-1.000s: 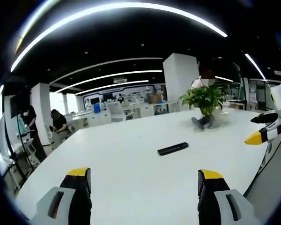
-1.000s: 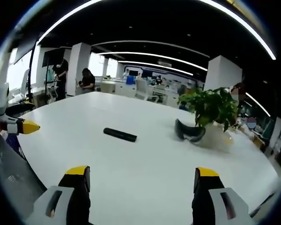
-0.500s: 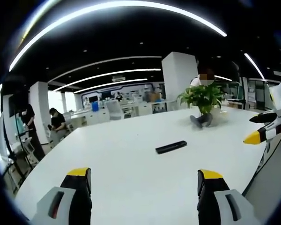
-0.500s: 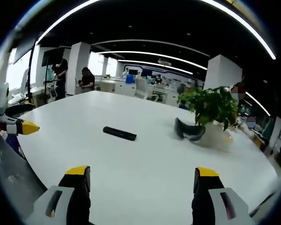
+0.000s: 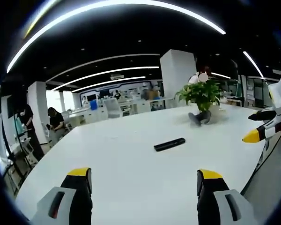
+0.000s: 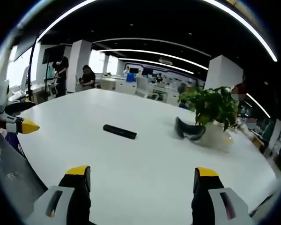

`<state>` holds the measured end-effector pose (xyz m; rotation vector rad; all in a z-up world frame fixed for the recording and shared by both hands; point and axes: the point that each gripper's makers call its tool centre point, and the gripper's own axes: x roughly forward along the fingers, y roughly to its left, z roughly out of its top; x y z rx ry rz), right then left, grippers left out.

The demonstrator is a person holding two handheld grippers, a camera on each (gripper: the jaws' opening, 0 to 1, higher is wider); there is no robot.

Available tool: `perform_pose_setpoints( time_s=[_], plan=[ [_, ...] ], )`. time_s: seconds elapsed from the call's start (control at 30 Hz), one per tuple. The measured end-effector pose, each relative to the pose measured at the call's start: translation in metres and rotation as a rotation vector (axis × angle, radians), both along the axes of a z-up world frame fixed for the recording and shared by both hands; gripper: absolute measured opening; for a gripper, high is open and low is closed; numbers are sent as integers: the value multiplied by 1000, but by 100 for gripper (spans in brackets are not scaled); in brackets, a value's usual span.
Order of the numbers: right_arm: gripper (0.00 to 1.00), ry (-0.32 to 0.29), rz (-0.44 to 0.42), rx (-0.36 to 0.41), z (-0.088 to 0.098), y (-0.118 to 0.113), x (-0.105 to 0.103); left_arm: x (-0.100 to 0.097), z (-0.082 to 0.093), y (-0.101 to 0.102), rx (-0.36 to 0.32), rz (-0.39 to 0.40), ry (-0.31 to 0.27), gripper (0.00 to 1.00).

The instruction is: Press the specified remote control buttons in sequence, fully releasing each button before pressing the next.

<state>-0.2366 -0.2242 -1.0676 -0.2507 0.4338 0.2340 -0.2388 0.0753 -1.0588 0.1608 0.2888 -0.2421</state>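
your big white desk [image 5: 131, 154] carries everything, with two people [image 6: 86, 77] beyond its far edge in the right gripper view. the potted plant [image 6: 211, 107] stands toward the far side of the desk, a dark curved object [image 6: 188, 131] touching its base. the black remote control [image 5: 169, 144] lies flat near the middle of the desk, well apart from the plant and from both claws, nothing touching it. your left claw [image 5: 143, 174] hangs over the near edge with its jaws spread wide and empty; your right claw [image 6: 141, 172] does the same, jaws wide apart, holding nothing. each claw's yellow tip shows at the side of the other's view
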Motion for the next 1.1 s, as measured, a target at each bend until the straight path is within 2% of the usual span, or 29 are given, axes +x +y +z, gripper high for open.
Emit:
perform_pose_setpoints(
  time_s=[0.3, 0.63, 0.8, 1.1],
  plan=[
    [90, 7, 8, -6, -1, 1, 0, -1, -3, -3, 5, -13, 21, 96],
    [90, -24, -4, 18, 6, -2, 0, -1, -4, -5, 15, -20, 22, 97],
    [90, -30, 1, 44, 7, 0, 0, -1, 1, -5, 32, -22, -14, 97],
    [90, -24, 23, 46, 7, 4, -2, -2, 2, -8, 45, -32, -23, 97]
  ],
)
